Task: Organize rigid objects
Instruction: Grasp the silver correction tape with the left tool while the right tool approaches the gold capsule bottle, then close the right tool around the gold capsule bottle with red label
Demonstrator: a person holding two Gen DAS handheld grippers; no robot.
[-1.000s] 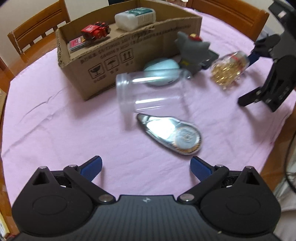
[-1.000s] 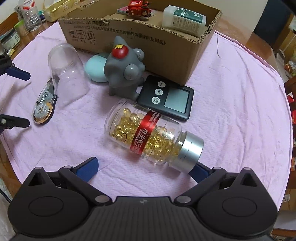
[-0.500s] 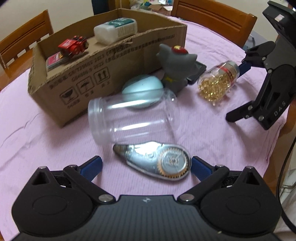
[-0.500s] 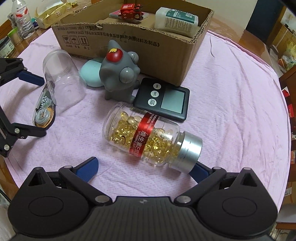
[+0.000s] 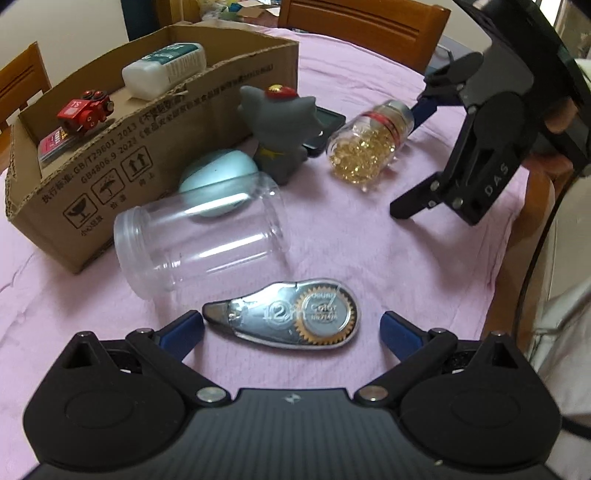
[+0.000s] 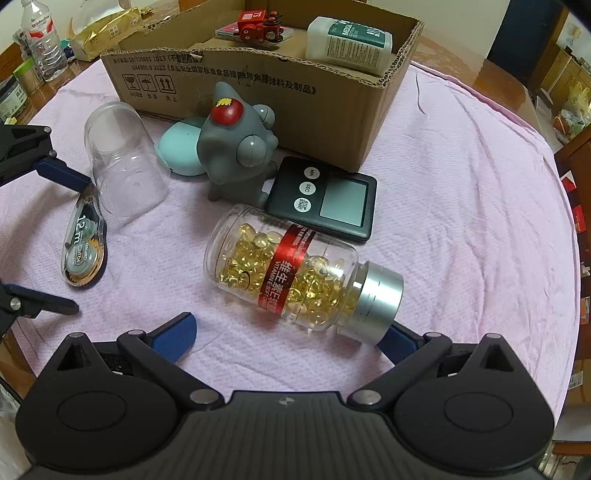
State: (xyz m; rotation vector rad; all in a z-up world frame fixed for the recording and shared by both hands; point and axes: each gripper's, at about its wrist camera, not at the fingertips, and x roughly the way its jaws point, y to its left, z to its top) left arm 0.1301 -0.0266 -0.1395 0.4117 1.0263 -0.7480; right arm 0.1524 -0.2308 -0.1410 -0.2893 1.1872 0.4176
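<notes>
A silver correction-tape dispenser [image 5: 291, 319] lies flat on the pink cloth between the open fingers of my left gripper [image 5: 291, 330]; it also shows in the right wrist view [image 6: 83, 249]. A clear empty jar [image 5: 199, 236] lies on its side just beyond it. A bottle of gold capsules [image 6: 295, 275] with a silver cap lies on its side between the open fingers of my right gripper [image 6: 286, 336]. A cardboard box [image 6: 258, 86] at the back holds a red toy [image 6: 260, 26] and a white bottle [image 6: 349, 42].
A grey toy figure [image 6: 236, 155], a pale blue oval object [image 6: 179, 147] and a black timer [image 6: 325, 197] sit in front of the box. Wooden chairs [image 5: 369, 26] stand behind the table. Bottles and packets [image 6: 44, 40] crowd the far left edge.
My left gripper has moved forward and down, so the tape dispenser now lies between its fingers. My right gripper has crept closer around the capsule bottle.
</notes>
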